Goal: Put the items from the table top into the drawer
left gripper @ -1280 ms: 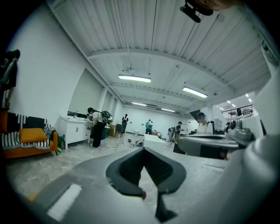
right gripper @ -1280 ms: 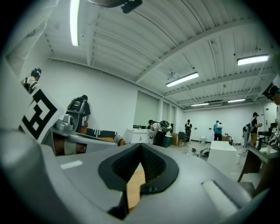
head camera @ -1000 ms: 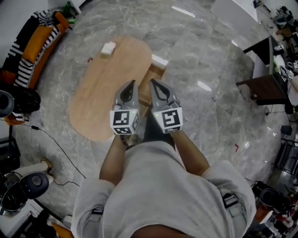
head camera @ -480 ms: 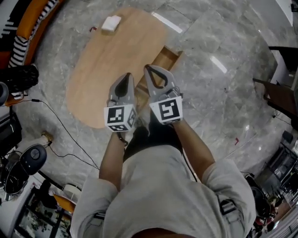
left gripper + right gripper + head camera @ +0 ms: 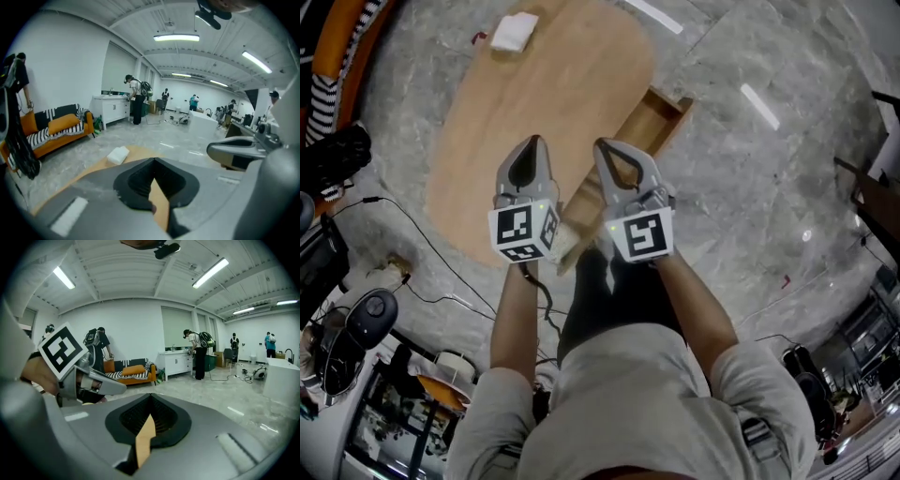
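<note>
Fingers (image 5: pixel 84 192) pressed together and empty on your left gripper (image 5: pixel 532 148) and right gripper (image 5: pixel 605 152); drawer (image 5: pixel 652 117) hangs open off the table's (image 5: pixel 534 122) right edge; white item (image 5: pixel 514 31) sits untouched at the far left edge, so basically nothing's stowed yet.

Orange sofa (image 5: pixel 61 126) (striped throw (image 5: pixel 41 136)), marble floor (image 5: pixel 750 187)
</note>
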A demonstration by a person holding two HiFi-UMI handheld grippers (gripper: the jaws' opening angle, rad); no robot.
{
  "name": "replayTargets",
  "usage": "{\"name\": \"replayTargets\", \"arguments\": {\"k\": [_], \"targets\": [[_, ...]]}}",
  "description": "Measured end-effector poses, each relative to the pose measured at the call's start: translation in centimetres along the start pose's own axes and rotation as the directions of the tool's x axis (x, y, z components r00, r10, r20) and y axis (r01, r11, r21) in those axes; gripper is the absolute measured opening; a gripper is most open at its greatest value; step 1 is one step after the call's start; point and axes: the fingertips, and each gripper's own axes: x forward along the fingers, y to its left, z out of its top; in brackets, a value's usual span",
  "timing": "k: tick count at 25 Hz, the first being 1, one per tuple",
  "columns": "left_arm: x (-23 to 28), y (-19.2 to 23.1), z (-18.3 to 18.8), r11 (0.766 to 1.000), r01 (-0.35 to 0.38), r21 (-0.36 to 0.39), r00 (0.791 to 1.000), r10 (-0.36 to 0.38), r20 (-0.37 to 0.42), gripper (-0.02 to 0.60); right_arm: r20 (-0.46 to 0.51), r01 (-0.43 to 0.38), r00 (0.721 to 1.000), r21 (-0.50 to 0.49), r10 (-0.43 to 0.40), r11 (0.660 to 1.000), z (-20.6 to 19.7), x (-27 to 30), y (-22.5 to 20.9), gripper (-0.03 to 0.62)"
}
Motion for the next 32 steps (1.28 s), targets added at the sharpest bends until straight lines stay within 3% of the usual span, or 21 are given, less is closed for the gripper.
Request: {"name": "replayTargets", "arguments": {"k": [3, 8, 13, 19, 21, 24, 26, 27, 30, 32], "targets": [[4.3, 2.5, 0.2, 0.996, -0.016, 0.088, 1.000, 0.018, -0.025, 0.020, -0.005, -0.008, 1.000, 0.012, 0.008, 1.000, -0.9, 3.6, -1.6, 0.006], [9.8, 7.3, -0.3, 0.986, -0.078, 0.150, 0.994, 0.090, -0.070, 0.020, 0.022, -0.045, 0.999, 0.031, 0.045, 0.998, -1.1, 8.2, -3.0, 0.006], [15.3, 12.7, -1.5, 0.956, -0.139, 0.259, 0.972, 0.183, -0.151, 0.020, 0.022, -0.079, 0.997, 0.067, 0.077, 0.995, -2.5, 11.0, -4.3, 0.006], [20.9, 16.1, -4.9, 0.920, -0.105, 0.377, 0.950, 0.204, -0.234, 0.020, -0.026, -0.117, 0.992, 0.087, 0.120, 0.989, -5.5, 14.3, -4.3, 0.006], [22.7, 16.9, -6.3, 0.899, -0.103, 0.425, 0.934, 0.234, -0.271, 0.020, -0.037, -0.131, 0.990, 0.084, 0.135, 0.988, -6.1, 15.6, -4.2, 0.006], [24.9, 18.3, -7.7, 0.848, -0.125, 0.516, 0.906, 0.309, -0.289, 0.020, -0.039, -0.155, 0.987, 0.069, 0.158, 0.986, -6.7, 17.6, -3.8, 0.006], [25.8, 19.0, -8.3, 0.831, -0.134, 0.540, 0.894, 0.336, -0.295, 0.020, -0.041, -0.165, 0.985, 0.060, 0.167, 0.985, -7.3, 18.9, -3.5, 0.006], [26.1, 19.1, -8.6, 0.827, -0.131, 0.547, 0.890, 0.341, -0.301, 0.025, -0.042, -0.169, 0.984, 0.056, 0.171, 0.984, -7.6, 19.6, -3.5, 0.007], [27.1, 19.1, -9.4, 0.824, -0.107, 0.556, 0.884, 0.335, -0.326, 0.135, -0.055, -0.176, 0.982, 0.054, 0.179, 0.983, -8.3, 21.0, -3.8, 0.007], [27.7, 18.9, -9.5, 0.814, -0.089, 0.573, 0.883, 0.331, -0.333, 0.147, -0.060, -0.173, 0.983, 0.054, 0.176, 0.984, -8.5, 21.3, -4.2, 0.007]]}}
